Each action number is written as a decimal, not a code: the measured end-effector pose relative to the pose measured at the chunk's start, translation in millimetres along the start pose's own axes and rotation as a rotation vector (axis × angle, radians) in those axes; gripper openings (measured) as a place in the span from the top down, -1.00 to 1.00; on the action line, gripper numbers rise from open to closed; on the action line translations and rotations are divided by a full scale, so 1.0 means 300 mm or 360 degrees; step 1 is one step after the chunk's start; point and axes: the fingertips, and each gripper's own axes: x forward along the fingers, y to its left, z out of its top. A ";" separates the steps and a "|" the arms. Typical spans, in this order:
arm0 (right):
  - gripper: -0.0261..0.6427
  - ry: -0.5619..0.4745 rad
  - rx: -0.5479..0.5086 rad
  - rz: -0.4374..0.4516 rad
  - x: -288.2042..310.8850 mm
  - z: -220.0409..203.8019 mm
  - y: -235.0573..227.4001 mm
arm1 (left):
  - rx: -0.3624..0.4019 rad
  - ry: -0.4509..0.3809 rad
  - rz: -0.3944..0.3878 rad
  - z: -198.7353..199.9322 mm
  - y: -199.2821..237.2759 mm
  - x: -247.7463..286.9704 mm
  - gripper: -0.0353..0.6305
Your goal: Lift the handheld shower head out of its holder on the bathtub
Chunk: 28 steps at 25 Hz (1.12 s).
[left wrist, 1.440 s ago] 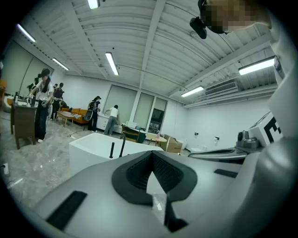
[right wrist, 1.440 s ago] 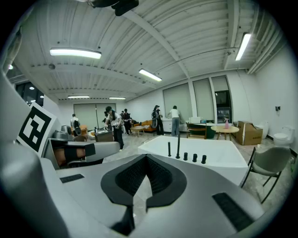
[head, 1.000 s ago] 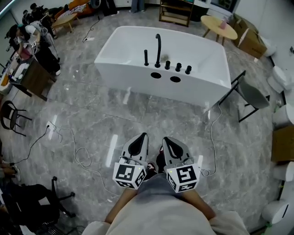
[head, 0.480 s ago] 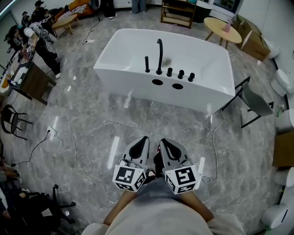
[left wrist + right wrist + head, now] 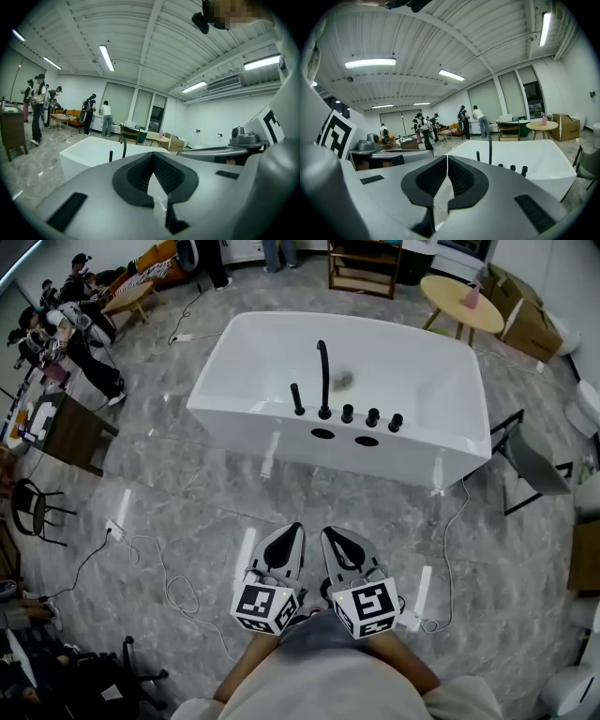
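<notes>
Well below the white bathtub point(image 5: 281, 442) at upper centre — its black handheld shower head point(image 5: 296, 397) upright in the holder point(image 5: 299, 412) on the near rim — the left gripper point(image 5: 292, 532) and right gripper point(image 5: 330, 536) hover side by side, fingers closed, empty.

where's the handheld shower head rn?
Head view, upper centre: the handheld shower head stands upright on the bathtub near rim, just left of the tall curved spout.
</notes>
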 end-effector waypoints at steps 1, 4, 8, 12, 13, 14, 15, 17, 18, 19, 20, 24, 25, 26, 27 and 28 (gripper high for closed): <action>0.86 -0.0007 0.0002 0.0010 0.017 0.014 -0.024 | 0.0008 -0.0005 0.0005 0.012 0.005 0.031 0.88; 0.86 -0.0033 -0.0002 0.0025 0.054 0.051 -0.082 | 0.0012 -0.0022 0.0032 0.043 0.024 0.105 0.88; 0.86 -0.0049 -0.0013 0.0019 0.096 0.079 -0.143 | 0.0019 -0.0060 0.0061 0.078 0.042 0.165 0.88; 0.86 -0.0050 -0.0010 0.0021 0.129 0.093 -0.182 | 0.0000 -0.0065 0.0085 0.086 0.055 0.211 0.88; 0.86 -0.0048 -0.0007 0.0026 0.139 0.093 -0.187 | 0.0002 -0.0062 0.0090 0.087 0.059 0.220 0.88; 0.86 -0.0043 -0.0004 0.0031 0.149 0.092 -0.191 | 0.0007 -0.0059 0.0094 0.087 0.064 0.229 0.88; 0.86 -0.0035 -0.0001 0.0035 0.160 0.089 -0.196 | 0.0010 -0.0055 0.0099 0.088 0.072 0.238 0.88; 0.86 -0.0015 0.0002 0.0040 0.189 0.086 -0.208 | 0.0004 -0.0047 0.0113 0.087 0.095 0.264 0.88; 0.86 -0.0004 0.0001 0.0041 0.207 0.086 -0.215 | -0.0004 -0.0043 0.0119 0.086 0.111 0.278 0.88; 0.86 0.0006 -0.0003 0.0040 0.228 0.086 -0.222 | -0.0014 -0.0040 0.0119 0.085 0.128 0.294 0.88; 0.86 0.0013 -0.0009 0.0037 0.250 0.088 -0.228 | -0.0025 -0.0038 0.0116 0.083 0.145 0.310 0.88; 0.86 0.0042 -0.0023 0.0015 0.339 0.105 -0.257 | -0.0061 -0.0020 0.0075 0.085 0.209 0.384 0.88; 0.86 0.0050 -0.0022 0.0010 0.364 0.111 -0.265 | -0.0071 -0.0013 0.0062 0.088 0.226 0.405 0.88; 0.86 0.0059 -0.0019 0.0006 0.393 0.116 -0.273 | -0.0079 -0.0007 0.0048 0.091 0.245 0.427 0.88; 0.86 0.0069 -0.0018 0.0003 0.424 0.120 -0.279 | -0.0085 -0.0001 0.0035 0.094 0.266 0.449 0.88; 0.86 0.0078 -0.0016 0.0001 0.459 0.123 -0.283 | -0.0089 0.0004 0.0024 0.096 0.290 0.470 0.88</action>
